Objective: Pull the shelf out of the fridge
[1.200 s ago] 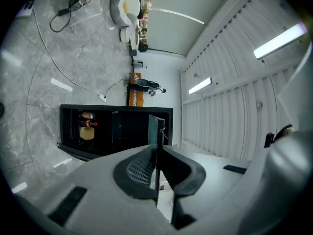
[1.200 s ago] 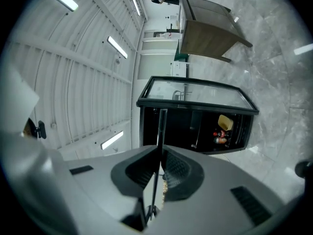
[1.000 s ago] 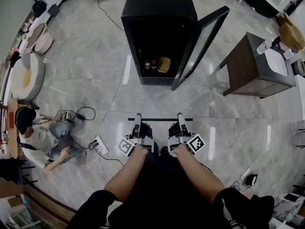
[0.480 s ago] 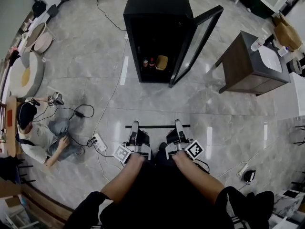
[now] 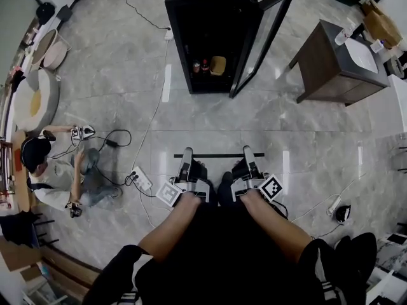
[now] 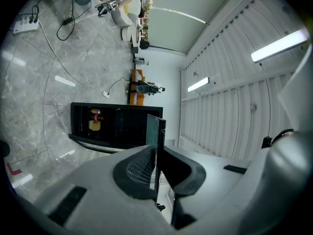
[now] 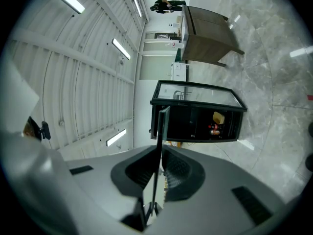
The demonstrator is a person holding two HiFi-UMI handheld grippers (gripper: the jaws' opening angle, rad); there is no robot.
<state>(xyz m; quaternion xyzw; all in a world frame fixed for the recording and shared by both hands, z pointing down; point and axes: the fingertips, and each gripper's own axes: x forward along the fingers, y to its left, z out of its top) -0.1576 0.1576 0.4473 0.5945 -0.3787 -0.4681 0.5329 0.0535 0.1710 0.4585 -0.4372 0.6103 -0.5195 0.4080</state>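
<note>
The shelf (image 5: 216,155) is a thin dark pane, seen edge-on as a black line across the floor in the head view. It hangs between my two grippers, out of the black fridge (image 5: 210,24). The fridge stands well ahead of me with its glass door (image 5: 262,40) swung open. My left gripper (image 5: 186,152) is shut on the shelf's (image 6: 156,141) left end. My right gripper (image 5: 247,150) is shut on the right end of the shelf (image 7: 160,136). Small bottles (image 5: 200,67) and a yellow item (image 5: 218,65) sit on the fridge floor.
A dark wooden side table (image 5: 337,62) stands right of the fridge door. A person (image 5: 54,176) sits on the floor at left beside a power strip (image 5: 142,178) and trailing cables. Round cushions (image 5: 35,103) lie at the far left.
Both grippers have carried the shelf back from the fridge, which now lies farther ahead. The seated person at left has shifted their arms.
</note>
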